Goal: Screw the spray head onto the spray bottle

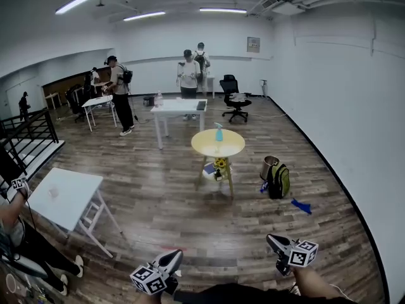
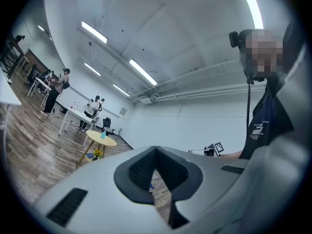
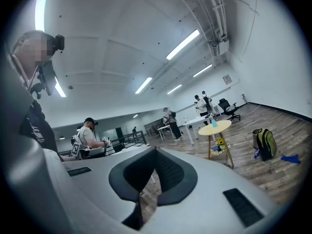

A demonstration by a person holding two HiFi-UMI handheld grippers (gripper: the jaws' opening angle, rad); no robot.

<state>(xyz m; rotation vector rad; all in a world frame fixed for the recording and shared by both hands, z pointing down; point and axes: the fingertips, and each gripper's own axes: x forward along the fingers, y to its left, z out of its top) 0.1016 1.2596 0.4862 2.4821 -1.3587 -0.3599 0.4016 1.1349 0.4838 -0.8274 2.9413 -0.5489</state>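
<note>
Spray bottle (image 1: 219,132), pale blue, is standing upright near the middle of a round yellow table (image 1: 204,145), far ahead in the centre of a large room with a wooden floor (image 1: 164,201). From this far away it is too small to tell whether its spray head is screwed on. Yellow flowers (image 1: 220,163) and a few small items are sitting on a low shelf under the tabletop.

The person is holding both tools low and near, well apart from the yellow table. The left gripper (image 1: 172,256) is showing at the near left, with its marker cube facing up and its jaws pointing towards the far right. Its own view is showing the jaws clenched together with nothing between them. The right gripper (image 1: 273,240) is showing at the near right, with its jaws pointing towards the far left. It too is clenched tight and empty.

To the right of the yellow table a green backpack (image 1: 279,180) is standing just beside a metal bin (image 1: 270,166), and a blue scrap (image 1: 302,206) is lying on the floor nearer. On the near left a white folding table (image 1: 63,198) is standing, with a seated person (image 1: 25,246) beside it. Further back a long white table (image 1: 177,106) is standing with a black office chair (image 1: 234,97) to its right. Several people are standing in the far part of the room.
</note>
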